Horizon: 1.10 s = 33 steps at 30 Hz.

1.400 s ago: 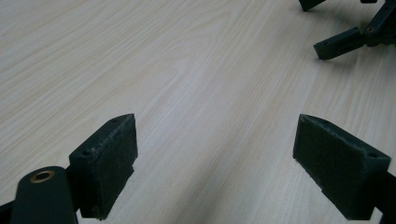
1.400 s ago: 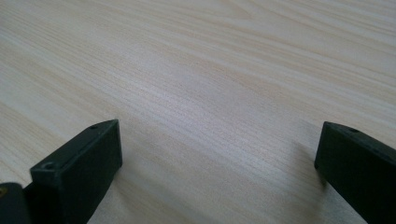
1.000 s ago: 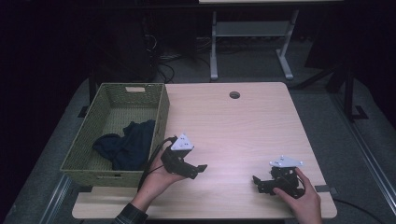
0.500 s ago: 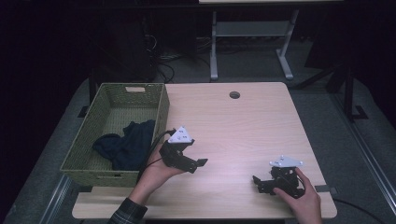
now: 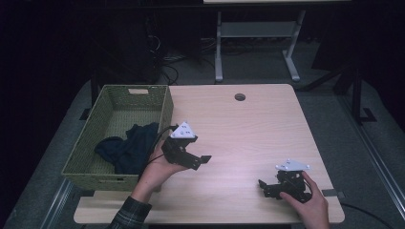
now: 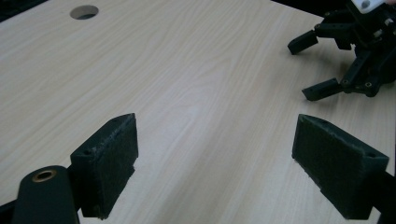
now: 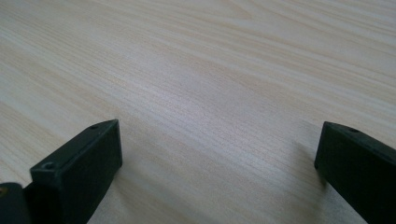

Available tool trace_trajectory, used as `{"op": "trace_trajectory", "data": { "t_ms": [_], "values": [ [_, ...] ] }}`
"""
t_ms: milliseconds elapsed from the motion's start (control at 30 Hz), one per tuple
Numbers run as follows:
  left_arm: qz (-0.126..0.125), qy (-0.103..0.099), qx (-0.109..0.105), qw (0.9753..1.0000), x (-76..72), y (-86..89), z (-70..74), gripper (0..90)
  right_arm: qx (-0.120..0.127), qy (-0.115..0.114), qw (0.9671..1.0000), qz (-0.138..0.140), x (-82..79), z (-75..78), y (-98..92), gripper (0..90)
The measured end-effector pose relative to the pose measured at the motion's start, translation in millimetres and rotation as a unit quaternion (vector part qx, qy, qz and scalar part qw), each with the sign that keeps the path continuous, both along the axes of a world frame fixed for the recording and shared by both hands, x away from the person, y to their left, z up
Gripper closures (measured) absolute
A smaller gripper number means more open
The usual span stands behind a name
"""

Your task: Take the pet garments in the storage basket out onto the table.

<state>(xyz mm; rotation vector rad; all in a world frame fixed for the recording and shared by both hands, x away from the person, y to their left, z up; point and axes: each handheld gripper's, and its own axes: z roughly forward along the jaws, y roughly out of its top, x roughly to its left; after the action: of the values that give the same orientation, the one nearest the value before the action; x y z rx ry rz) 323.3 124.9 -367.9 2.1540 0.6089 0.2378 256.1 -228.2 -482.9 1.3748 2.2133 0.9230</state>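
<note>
**Both tools empty over the table; dark cloth lying in the basket**

Left tool (image 5: 199, 161): held in the person's left hand (image 5: 155, 168), above the light wood table (image 5: 248, 129), just right of the woven basket (image 5: 165, 107). Its jaws stand wide apart and point toward the table's right half. Nothing is between them. In the left gripper view the two black pads (image 6: 112, 163) frame bare wood grain, and the right tool (image 6: 322, 63) shows farther off at upper right, likewise spread.

Right tool (image 5: 265, 187): held in the right hand (image 5: 305, 200) near the table's front right corner, low over the surface; contact with the wood cannot be told. Jaws point left and are parted, with nothing gripped. The right gripper view shows the two pads (image 7: 84, 163) wide apart with bare table between them.

Dark cloth (image 5: 126, 148): a navy, crumpled garment, lying inside the basket toward its near right part and bunched against the right wall. It is close to the left hand, with the basket wall between them; neither tool touches it.

Basket: green-grey weave, rectangular, sitting at the table's left edge with a handle slot in its far wall.

Other: a round cable hole (image 5: 239, 97) in the table's far middle. A plaid sleeve (image 5: 129, 214) covers the left forearm.
</note>
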Motion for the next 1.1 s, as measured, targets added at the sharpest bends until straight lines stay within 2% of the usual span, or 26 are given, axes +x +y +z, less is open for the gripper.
{"op": "trace_trajectory", "data": {
  "t_ms": [233,300,400,567,900,1100],
  "values": [
    [0.013,0.001,-0.006,0.9999,2.3,15.3,5.8,13.9,0.0,0.0,1.0,0.0,0.0,0.0,0.0,0.4],
    [0.016,0.01,-0.02,0.9996,3.1,20.2,8.2,13.8,0.0,0.0,1.0,0.0,0.0,0.0,0.0,0.4],
    [0.018,0.003,-0.014,0.9997,2.6,25.5,12.4,13.8,0.0,0.0,1.0,0.0,0.0,0.0,0.0,0.4],
    [0.023,-0.001,-0.015,0.9996,2.5,34.0,17.2,13.8,0.0,0.0,1.0,0.0,0.0,0.0,0.0,0.4],
    [0.051,-0.008,-0.022,0.9984,4.7,60.2,25.5,14.0,0.0,0.0,1.0,0.002,-0.2,-0.1,-0.2,0.4],
    [0.066,-0.013,-0.019,0.9976,4.9,77.1,30.9,14.1,0.0,0.0,1.0,0.002,-0.4,0.0,-0.3,0.4]
  ]
}}
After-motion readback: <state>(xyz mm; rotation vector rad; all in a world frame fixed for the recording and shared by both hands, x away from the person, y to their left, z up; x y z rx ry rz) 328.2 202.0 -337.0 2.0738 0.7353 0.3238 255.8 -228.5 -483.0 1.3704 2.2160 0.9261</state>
